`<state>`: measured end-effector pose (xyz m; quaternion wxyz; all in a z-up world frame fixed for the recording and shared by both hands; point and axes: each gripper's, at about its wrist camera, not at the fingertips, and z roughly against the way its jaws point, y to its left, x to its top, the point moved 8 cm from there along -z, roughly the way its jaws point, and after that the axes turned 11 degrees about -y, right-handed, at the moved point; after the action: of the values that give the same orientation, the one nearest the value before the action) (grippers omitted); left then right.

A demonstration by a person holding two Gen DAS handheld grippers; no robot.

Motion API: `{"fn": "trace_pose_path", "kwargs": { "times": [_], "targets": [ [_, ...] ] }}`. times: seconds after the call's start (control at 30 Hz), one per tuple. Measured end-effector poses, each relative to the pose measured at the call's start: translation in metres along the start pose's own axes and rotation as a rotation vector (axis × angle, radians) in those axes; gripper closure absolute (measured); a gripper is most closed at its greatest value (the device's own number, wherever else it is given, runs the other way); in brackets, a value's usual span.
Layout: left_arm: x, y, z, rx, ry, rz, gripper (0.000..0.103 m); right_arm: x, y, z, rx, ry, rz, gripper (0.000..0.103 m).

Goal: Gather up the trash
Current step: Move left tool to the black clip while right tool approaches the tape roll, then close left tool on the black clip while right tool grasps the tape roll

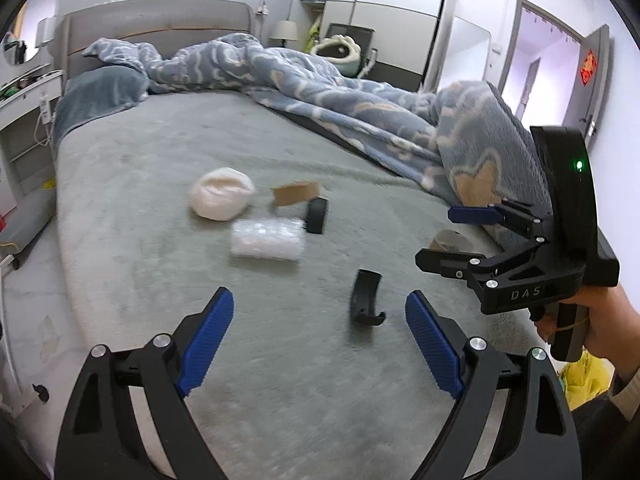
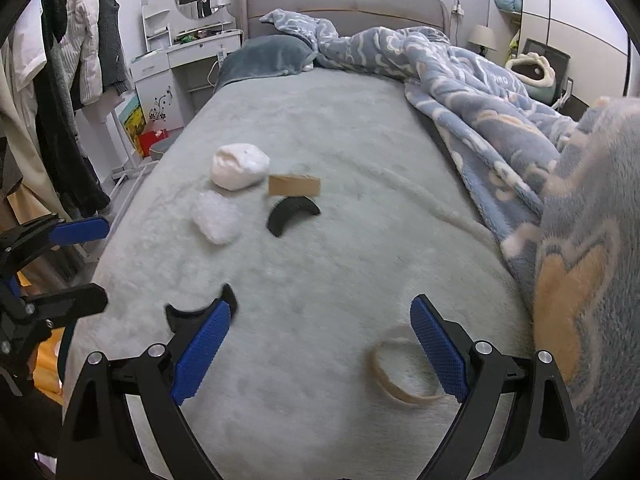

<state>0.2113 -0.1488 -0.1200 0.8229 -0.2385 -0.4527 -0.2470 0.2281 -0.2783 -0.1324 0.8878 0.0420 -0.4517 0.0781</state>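
Observation:
Trash lies on the grey bed: a white crumpled wad, a bubble-wrap piece, a brown cardboard piece, two black curved plastic pieces, and a brown tape ring. My left gripper is open and empty, just short of the near black piece. My right gripper is open, its right finger beside the tape ring. It also shows in the left wrist view. The same trash shows in the right wrist view: wad, bubble wrap, cardboard, black pieces.
A rumpled blue blanket covers the bed's right side. Headboard and pillow are at the far end. A white dresser and hanging clothes stand left. A yellow bag sits below the right hand.

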Motion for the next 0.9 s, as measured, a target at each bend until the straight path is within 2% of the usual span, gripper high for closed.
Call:
{"fn": "trace_pose_path", "kwargs": {
  "times": [0.2, 0.33, 0.63, 0.77, 0.9],
  "targets": [
    [-0.009, -0.020, -0.031, -0.030, 0.029, -0.019, 0.014, -0.012, -0.016, -0.003, 0.006, 0.021, 0.021, 0.010],
    [-0.011, -0.028, -0.046, -0.055, 0.036, 0.010, 0.014, -0.019, -0.029, -0.005, 0.024, 0.016, 0.028, 0.010],
    [-0.018, -0.040, -0.073, -0.064, 0.064, -0.017, 0.023, -0.031, -0.041, -0.004, 0.074, 0.013, 0.070, 0.010],
    [-0.023, -0.041, -0.085, -0.036, 0.090, -0.028, 0.040, -0.032, -0.043, -0.005, 0.111, 0.012, 0.069, 0.010],
    [-0.023, -0.040, -0.094, -0.025, 0.095, -0.019, 0.045, -0.035, -0.046, -0.009, 0.138, 0.022, 0.057, 0.010]
  ]
}}
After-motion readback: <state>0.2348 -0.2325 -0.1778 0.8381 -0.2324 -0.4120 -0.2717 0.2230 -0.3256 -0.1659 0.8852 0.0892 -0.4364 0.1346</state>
